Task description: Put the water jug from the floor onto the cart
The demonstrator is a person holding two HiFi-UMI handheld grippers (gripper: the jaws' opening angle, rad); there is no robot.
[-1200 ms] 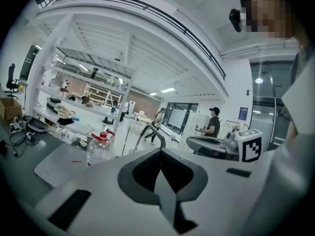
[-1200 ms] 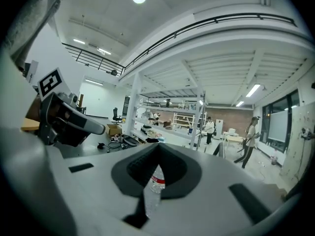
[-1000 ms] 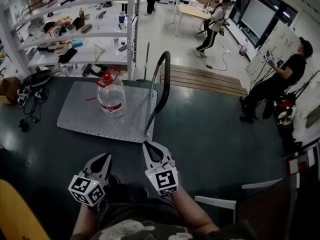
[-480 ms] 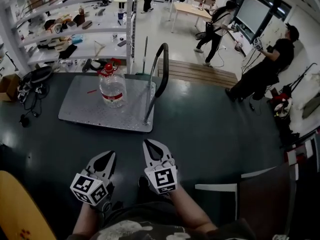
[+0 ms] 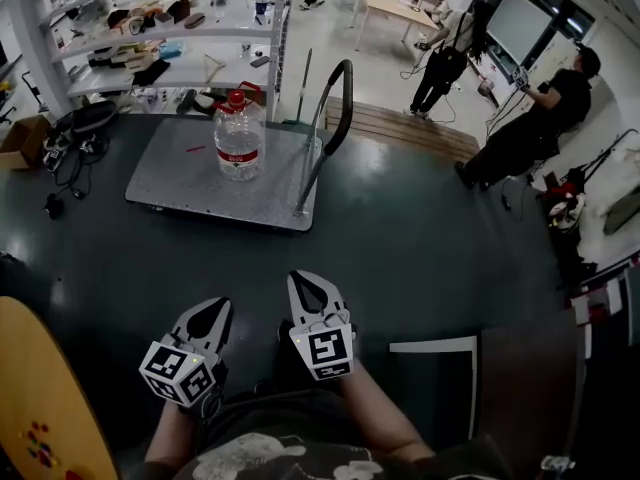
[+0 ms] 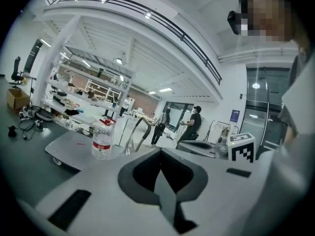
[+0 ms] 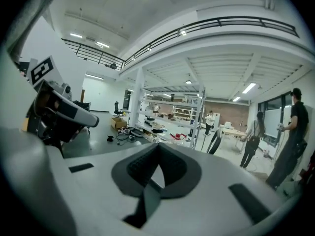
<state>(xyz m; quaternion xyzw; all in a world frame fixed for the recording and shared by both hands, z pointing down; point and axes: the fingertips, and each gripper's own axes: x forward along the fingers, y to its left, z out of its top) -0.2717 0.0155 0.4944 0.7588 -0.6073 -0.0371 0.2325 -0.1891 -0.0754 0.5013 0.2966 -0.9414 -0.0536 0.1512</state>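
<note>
The clear water jug [image 5: 240, 133] with a red cap and red label stands upright on the grey platform cart [image 5: 180, 183], near its black push handle [image 5: 335, 93]. Both grippers hang low by the person's body, well short of the cart. My left gripper [image 5: 211, 307] is shut and holds nothing. My right gripper [image 5: 303, 280] is shut too, with nothing between its jaws. In the left gripper view the jug [image 6: 102, 140] and cart [image 6: 66, 144] lie far beyond the closed left gripper [image 6: 160, 154]. In the right gripper view only the closed right gripper [image 7: 158, 149] and the cart handle [image 7: 214, 141] show.
White shelving [image 5: 160, 28] loaded with items stands behind the cart. Cables [image 5: 65, 153] lie on the dark floor at left, wooden planks [image 5: 410, 133] behind the handle. People [image 5: 530, 118] stand at right. A yellow board [image 5: 45, 398] sits bottom left, a white frame [image 5: 435, 348] bottom right.
The cart and jug have slid further up and away in the head view as both grippers drew back together. The jaws stayed shut.
</note>
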